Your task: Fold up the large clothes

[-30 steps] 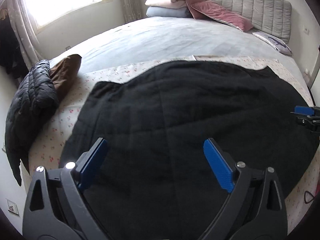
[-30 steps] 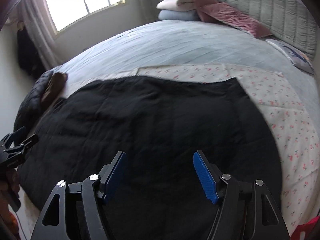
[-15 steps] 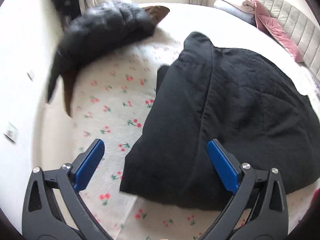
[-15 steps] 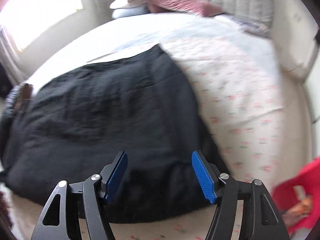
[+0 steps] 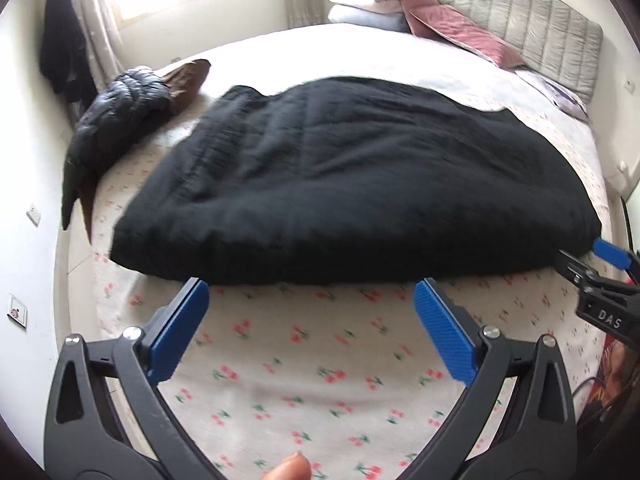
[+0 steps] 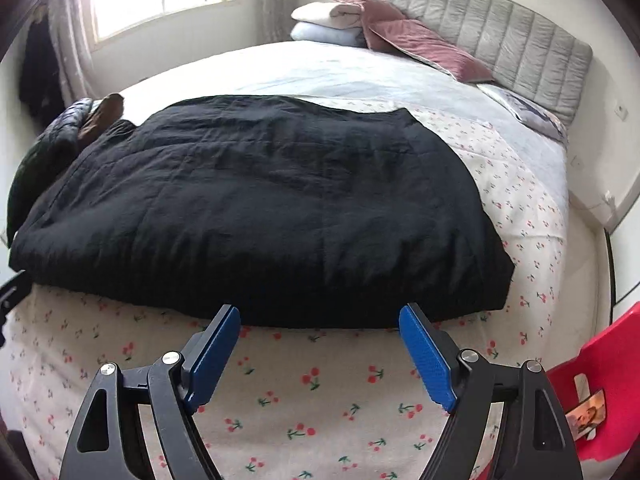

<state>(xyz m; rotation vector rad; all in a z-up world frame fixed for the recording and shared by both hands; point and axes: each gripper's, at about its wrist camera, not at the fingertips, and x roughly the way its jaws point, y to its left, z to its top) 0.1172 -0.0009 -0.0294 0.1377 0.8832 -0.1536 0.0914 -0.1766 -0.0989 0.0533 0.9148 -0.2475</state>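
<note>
Blue-padded jaws of the left gripper (image 5: 311,305) stand wide and empty; the right gripper (image 6: 320,330), just opening wider, holds nothing too. Both hover over the cherry-print sheet (image 6: 320,400), short of the black quilted coat (image 6: 256,208), whose long axis runs across the bed.

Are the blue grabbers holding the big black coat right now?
No. Both the left gripper and right gripper are open and empty, just short of the black coat's near edge.

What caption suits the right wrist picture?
Open right gripper poised before a black quilted garment on a cherry-print sheet.
</note>
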